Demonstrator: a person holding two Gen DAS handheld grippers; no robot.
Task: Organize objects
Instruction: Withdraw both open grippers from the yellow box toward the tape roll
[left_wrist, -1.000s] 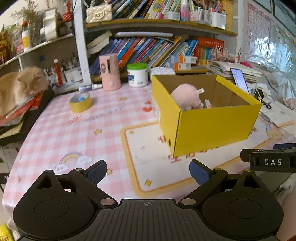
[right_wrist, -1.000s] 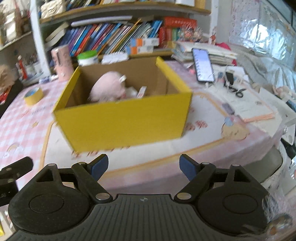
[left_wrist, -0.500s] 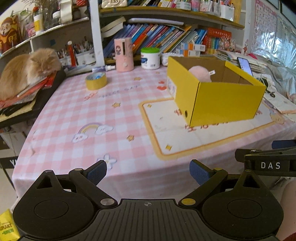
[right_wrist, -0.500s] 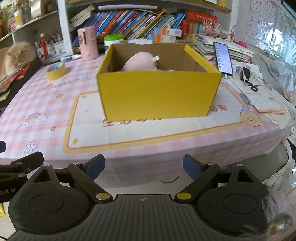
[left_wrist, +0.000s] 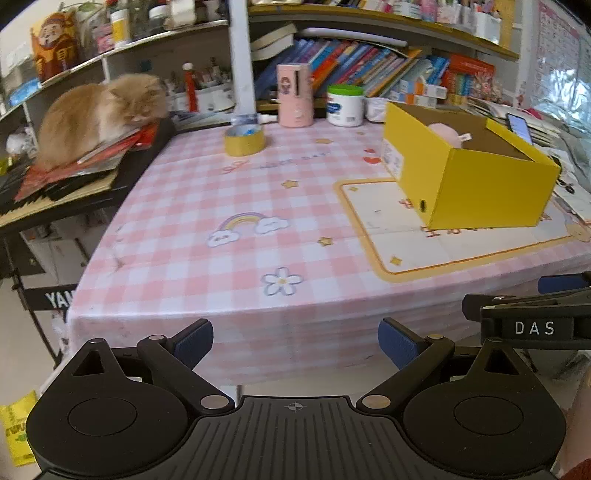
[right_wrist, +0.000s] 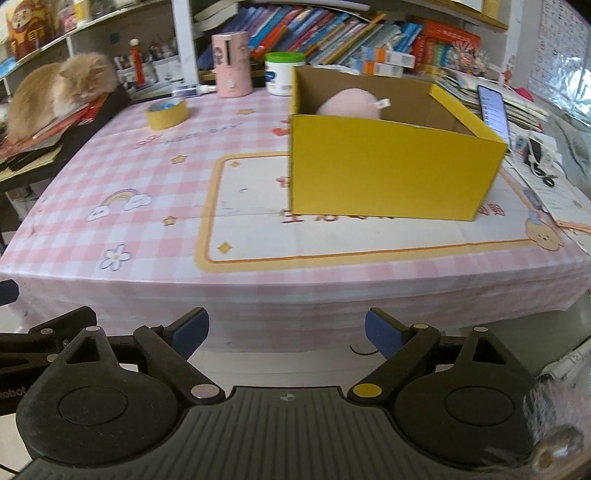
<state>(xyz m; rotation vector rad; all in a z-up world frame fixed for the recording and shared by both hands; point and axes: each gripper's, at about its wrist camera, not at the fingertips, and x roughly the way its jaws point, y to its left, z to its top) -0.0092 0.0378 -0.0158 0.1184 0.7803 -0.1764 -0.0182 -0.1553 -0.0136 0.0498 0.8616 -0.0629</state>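
A yellow cardboard box stands open on the pink checked table. A pink plush toy lies inside it; other contents are hidden by the walls. A yellow tape roll lies at the far left of the table. My left gripper is open and empty, off the table's front edge. My right gripper is open and empty, also in front of the edge, and shows in the left wrist view.
A pink cylinder and a white jar with a green lid stand at the back by bookshelves. An orange cat lies on a stack at the left. A phone, papers and cables lie to the right of the box.
Both grippers have pulled back from the table, past its front edge. The box and table look farther away. Both stay open and empty.
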